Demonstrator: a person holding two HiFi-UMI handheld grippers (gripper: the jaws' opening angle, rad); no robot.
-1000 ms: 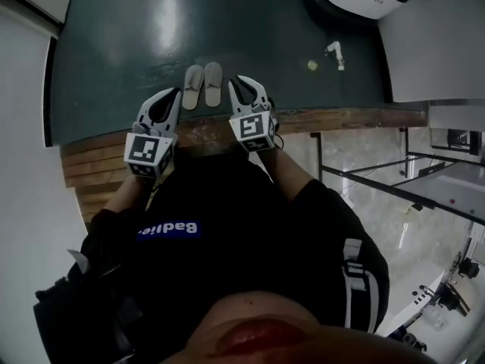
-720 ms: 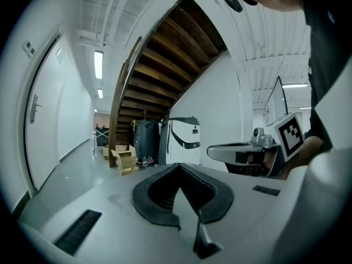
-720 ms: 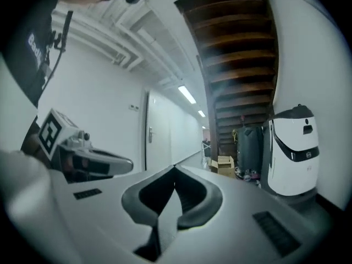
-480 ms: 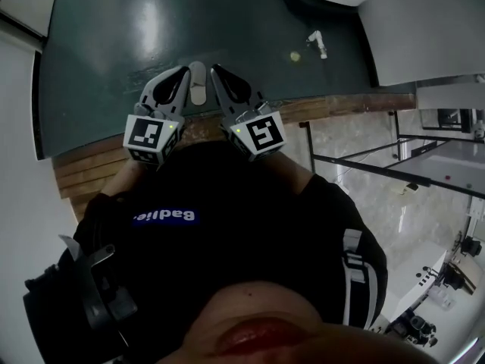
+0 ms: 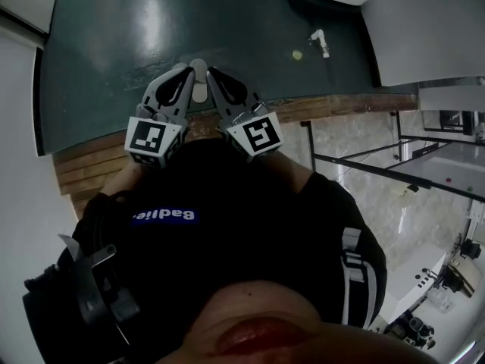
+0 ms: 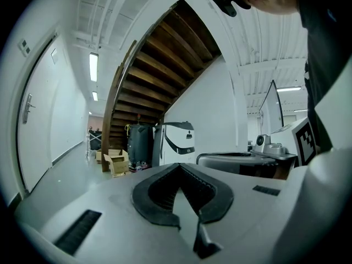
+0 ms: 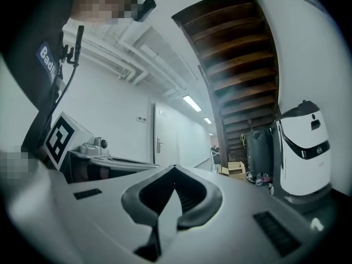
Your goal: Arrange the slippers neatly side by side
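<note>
- The left gripper [image 5: 184, 71] and right gripper [image 5: 211, 72] are held level just ahead of the person's torso, tips near each other. Both have their jaws closed on nothing.
- The slippers [image 5: 198, 83] lie on the floor [image 5: 136, 36] below, held by neither gripper. Only a pale strip shows between the grippers.
- The placing step seems finished. Next comes checking that the pair lies flush, and lowering a gripper to nudge if it does not.

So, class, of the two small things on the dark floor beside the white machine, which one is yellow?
The small round one. It lies just left of the other, a white elongated piece, in the head view.
</note>
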